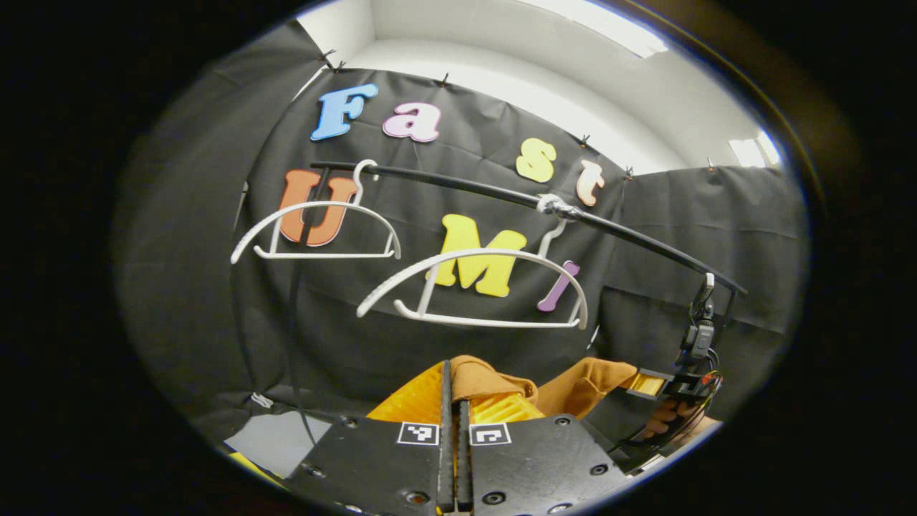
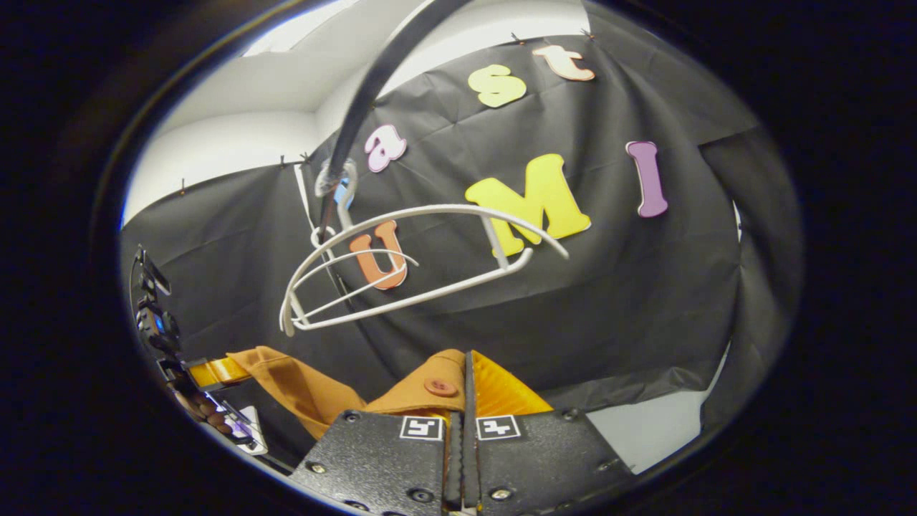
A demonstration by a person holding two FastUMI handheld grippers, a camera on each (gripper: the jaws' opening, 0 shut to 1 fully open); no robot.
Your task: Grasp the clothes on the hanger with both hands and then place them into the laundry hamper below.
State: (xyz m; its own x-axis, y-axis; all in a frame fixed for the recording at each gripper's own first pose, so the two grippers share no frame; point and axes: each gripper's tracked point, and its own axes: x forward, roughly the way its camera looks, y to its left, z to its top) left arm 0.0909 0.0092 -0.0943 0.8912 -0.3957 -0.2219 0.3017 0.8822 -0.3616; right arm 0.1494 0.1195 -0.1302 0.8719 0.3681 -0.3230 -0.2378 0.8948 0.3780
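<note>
Pinching the orange garment, both tools sit closed below two bare white hangers.

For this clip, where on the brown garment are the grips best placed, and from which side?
At its two upper ends, one each side, from the front. The garment is off the hangers and spans between the left tongs and right tongs, both closed on cloth, so it hangs spread rather than bunched.

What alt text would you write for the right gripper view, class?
The right hand-held gripper is shut on a brown garment, already off the bare white hanger above. The left hand-held gripper pinches the garment's far end.
</note>
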